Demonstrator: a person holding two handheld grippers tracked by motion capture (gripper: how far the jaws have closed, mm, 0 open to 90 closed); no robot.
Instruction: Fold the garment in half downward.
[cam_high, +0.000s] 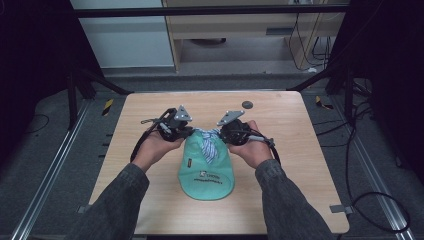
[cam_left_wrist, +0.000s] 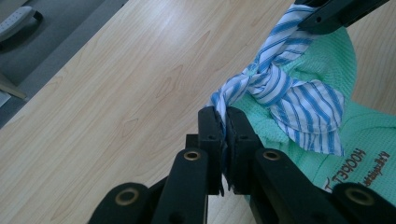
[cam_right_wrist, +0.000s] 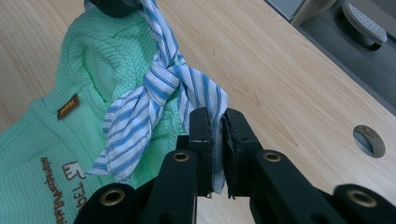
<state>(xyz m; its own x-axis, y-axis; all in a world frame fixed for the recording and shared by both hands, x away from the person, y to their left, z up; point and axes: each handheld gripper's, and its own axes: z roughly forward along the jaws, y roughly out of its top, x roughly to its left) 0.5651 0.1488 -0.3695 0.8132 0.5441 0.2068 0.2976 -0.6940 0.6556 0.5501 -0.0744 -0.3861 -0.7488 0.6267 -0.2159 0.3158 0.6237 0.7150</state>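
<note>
A green mesh garment (cam_high: 207, 172) with printed lettering lies folded on the wooden table (cam_high: 280, 150). A blue-and-white striped cloth (cam_high: 208, 145) is knotted across its far end. My left gripper (cam_high: 187, 132) is shut on one end of the striped cloth (cam_left_wrist: 261, 84), pinched between its pads. My right gripper (cam_high: 223, 134) is shut on the other end of the striped cloth (cam_right_wrist: 159, 88). The knot hangs between the two grippers, just above the green garment (cam_left_wrist: 336, 60) (cam_right_wrist: 93, 65). In each gripper view the other gripper's black jaw holds the far end of the cloth.
A round grey cable grommet (cam_high: 247, 104) (cam_right_wrist: 370, 140) sits in the table near its far edge. Metal frame rails run along both sides of the table. Cables lie on the floor at the right (cam_high: 370, 200).
</note>
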